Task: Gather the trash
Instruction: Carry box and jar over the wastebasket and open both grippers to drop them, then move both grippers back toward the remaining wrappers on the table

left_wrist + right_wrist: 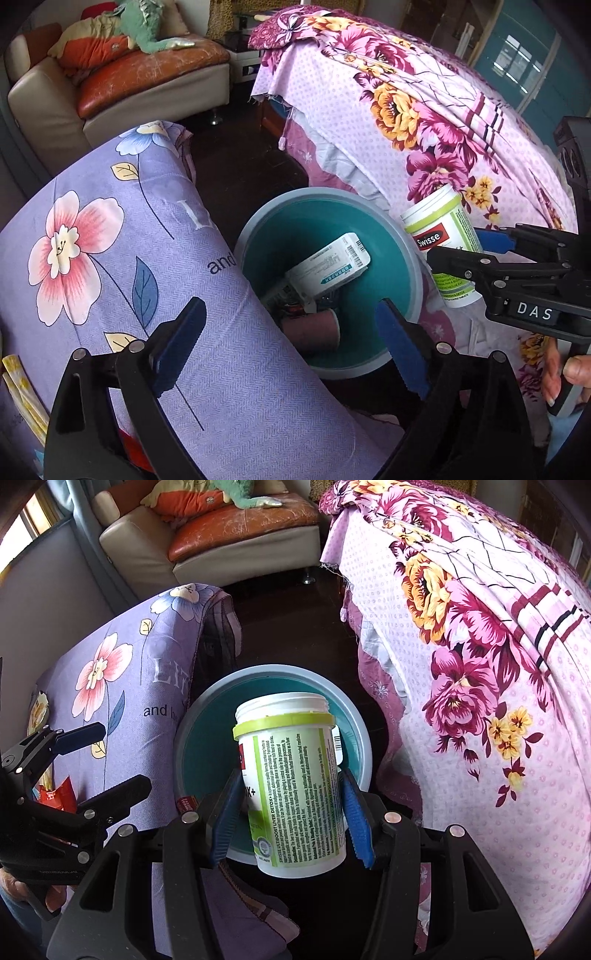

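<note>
The right gripper [290, 812] is pinching a lidless white Swisse bottle [291, 786] between its blue fingers [356, 821], holding it upright over the teal bin [364, 746], toward the rim at 3 o'clock in the left wrist view. The left gripper [291, 347] is hovering at the bin's 6 o'clock edge with its fingers spread wide and nothing between them. Inside the bin a white carton [328, 264] is lying on a pinkish cup [312, 328]. A lilac floral cushion [110, 251] is sitting at 9 o'clock, touching the bin, and a pink floral bed [424, 122] is lying at 1 o'clock.
</note>
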### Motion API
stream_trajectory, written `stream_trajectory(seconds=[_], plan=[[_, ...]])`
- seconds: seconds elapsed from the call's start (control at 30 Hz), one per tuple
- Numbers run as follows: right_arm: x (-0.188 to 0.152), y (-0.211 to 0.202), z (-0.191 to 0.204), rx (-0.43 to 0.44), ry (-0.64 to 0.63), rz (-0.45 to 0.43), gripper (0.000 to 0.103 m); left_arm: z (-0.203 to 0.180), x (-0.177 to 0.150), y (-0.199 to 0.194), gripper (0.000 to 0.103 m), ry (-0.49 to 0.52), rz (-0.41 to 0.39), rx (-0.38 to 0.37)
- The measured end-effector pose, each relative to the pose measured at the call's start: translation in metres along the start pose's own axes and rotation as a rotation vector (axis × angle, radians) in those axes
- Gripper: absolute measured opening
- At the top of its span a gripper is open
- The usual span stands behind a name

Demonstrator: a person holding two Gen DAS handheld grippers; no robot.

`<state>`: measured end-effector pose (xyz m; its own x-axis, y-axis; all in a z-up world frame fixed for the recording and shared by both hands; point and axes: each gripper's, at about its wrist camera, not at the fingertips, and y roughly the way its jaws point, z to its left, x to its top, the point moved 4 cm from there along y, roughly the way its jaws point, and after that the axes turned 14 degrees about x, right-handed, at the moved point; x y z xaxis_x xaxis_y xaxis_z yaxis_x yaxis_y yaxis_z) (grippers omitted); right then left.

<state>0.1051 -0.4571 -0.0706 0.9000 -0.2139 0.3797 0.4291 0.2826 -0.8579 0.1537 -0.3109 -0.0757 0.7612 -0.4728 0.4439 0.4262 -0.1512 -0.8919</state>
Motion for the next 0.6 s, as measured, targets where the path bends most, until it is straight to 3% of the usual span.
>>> stream_trajectory(seconds=[0.23, 0.27, 0.33, 0.6], plan=[[-0.003, 0.017, 0.008, 0.007, 0.002, 0.054, 0.051, 0.017, -0.013, 0.001, 0.093, -0.024, 0.023, -0.002], [-0.003, 0.019, 0.009, 0.01, 0.003, 0.059, 0.053, 0.019, -0.015, 0.001, 0.093, -0.025, 0.026, -0.002], [-0.004, 0.018, 0.012, 0.008, 0.0, 0.054, 0.067, 0.023, -0.018, -0.001, 0.093, -0.028, 0.029, -0.003], [-0.004, 0.005, 0.031, -0.004, -0.025, 0.037, 0.073, 0.042, -0.034, -0.02, 0.093, -0.051, 0.013, -0.003]])
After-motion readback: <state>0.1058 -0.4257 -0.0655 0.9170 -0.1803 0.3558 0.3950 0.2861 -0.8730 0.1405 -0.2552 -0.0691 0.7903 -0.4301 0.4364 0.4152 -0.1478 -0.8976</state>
